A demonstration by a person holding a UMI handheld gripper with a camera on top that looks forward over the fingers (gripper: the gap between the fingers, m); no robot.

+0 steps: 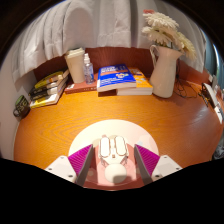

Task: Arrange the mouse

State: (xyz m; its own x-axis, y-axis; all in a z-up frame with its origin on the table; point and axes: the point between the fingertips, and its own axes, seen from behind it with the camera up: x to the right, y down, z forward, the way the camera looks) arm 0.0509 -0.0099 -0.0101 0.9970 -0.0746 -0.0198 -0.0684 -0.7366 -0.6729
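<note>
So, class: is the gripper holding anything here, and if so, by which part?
The white mouse sits between the pink pads, apparently gripped by its two long sides near the front. It rests on the round white mat.

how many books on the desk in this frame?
3 at least. A blue book lies atop a second book mid-desk, beside the vase. Another lies at the desk's far side beyond the bottle; more may be stacked there.
</note>
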